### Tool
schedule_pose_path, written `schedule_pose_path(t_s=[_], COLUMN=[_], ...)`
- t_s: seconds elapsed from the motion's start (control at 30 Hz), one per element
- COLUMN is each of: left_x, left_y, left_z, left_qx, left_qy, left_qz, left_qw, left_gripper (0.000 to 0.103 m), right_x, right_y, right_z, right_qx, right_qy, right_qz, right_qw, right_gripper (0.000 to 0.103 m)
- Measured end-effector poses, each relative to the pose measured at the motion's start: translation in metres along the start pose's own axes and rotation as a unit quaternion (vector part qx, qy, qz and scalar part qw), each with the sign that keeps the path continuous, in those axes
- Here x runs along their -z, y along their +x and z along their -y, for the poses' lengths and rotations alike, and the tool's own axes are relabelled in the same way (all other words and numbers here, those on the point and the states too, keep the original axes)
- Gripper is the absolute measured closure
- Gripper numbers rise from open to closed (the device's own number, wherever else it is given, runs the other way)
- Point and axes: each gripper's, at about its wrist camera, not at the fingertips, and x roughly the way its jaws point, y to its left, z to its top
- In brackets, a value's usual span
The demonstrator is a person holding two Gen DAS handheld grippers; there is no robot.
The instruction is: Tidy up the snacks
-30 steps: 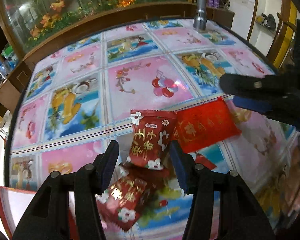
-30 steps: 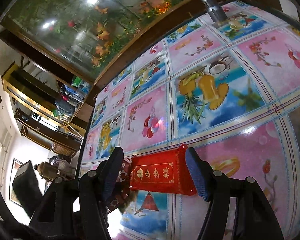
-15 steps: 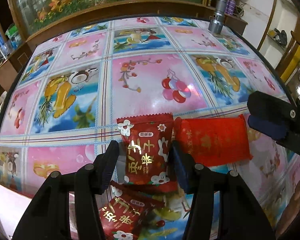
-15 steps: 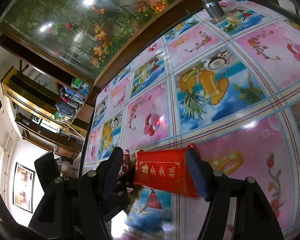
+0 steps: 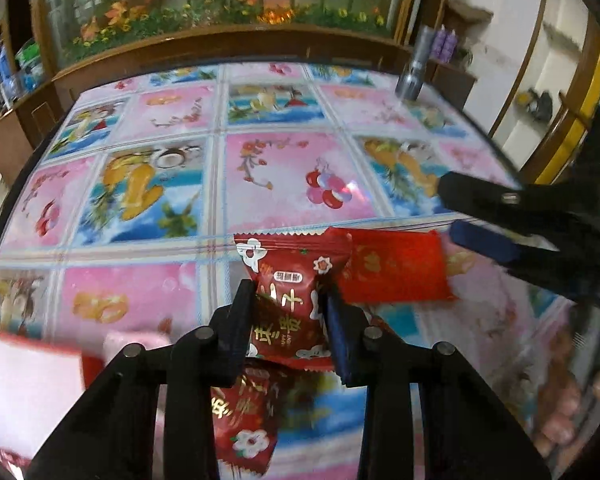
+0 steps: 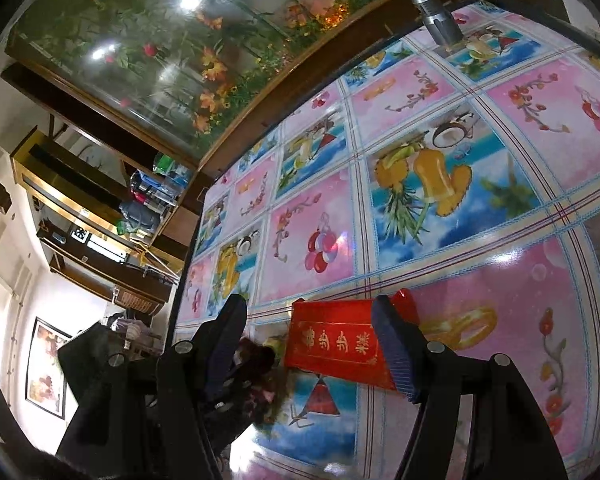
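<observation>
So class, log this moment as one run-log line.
left gripper: shut on dark red snack packet | right gripper: open, astride bright red packet | table

Two dark-red snack packets [image 5: 288, 280] [image 5: 240, 432]; one bright-red packet [image 5: 396, 268]; one flashlight [image 5: 414, 68].

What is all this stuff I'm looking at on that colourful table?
dark red snack packets: two, dark red with gold lettering and white flowers; one between the left fingers, one lying below it.
bright red packet: one, gold characters, flat on the table beside the dark red one.
tablecloth: one, pink and blue fruit squares.
metal flashlight: one, silver, upright at the far edge.
left gripper: black, shut on a dark red packet.
right gripper: black, open around the bright red packet.
</observation>
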Motion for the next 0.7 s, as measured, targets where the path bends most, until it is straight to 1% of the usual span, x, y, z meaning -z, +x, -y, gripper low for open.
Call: schedule_pose_path(t_s=[0.03,0.13,0.17,0.27,0.33,0.37,0.43,0.53,0.63,0.7], left_x=[0.006,0.024,0.033,0.058,0.075,0.081,0.097,0.116,0.132,0.139], left_y=[-0.012,-0.034,-0.044,-0.068,-0.085,-0.09,-0.099,-0.105,-0.106,-0.105], left_z=[-0.002,-0.011,-0.017,-0.028,-0.03,-0.031,-0.032,-0.031,-0.034,-0.034], left_qx=[0.005,-0.009,-0.004,-0.003,-0.001,0.003,0.017,0.015,0.014,0.009], left_qy=[-0.005,-0.018,-0.029,-0.045,-0.046,-0.049,-0.051,-0.052,-0.064,-0.068], left_qz=[0.008,0.017,0.023,0.031,0.036,0.037,0.031,0.019,0.008,0.002], left_qw=[0.9999,0.9997,0.9993,0.9985,0.9983,0.9981,0.9981,0.9984,0.9978,0.9976], left_gripper=[0.072,0.072,0.072,0.071,0.071,0.071,0.071,0.071,0.071,0.071], right_x=[0.001,0.004,0.006,0.014,0.02,0.026,0.036,0.056,0.084,0.102], right_y=[0.0,0.004,0.005,0.014,0.019,0.025,0.034,0.048,0.055,0.058], right_z=[-0.002,-0.012,-0.015,-0.031,-0.041,-0.048,-0.059,-0.077,-0.098,-0.109], right_qx=[-0.003,-0.011,-0.014,-0.039,-0.038,-0.03,-0.016,0.002,-0.004,-0.003], right_qy=[-0.003,-0.026,-0.033,-0.061,-0.085,-0.106,-0.136,-0.188,-0.248,-0.282], right_qz=[-0.002,-0.007,-0.01,-0.034,-0.047,-0.06,-0.085,-0.117,-0.146,-0.157], right_qw=[1.0,1.0,0.999,0.997,0.995,0.992,0.987,0.975,0.958,0.946], right_gripper=[0.036,0.036,0.036,0.036,0.036,0.036,0.036,0.036,0.036,0.036])
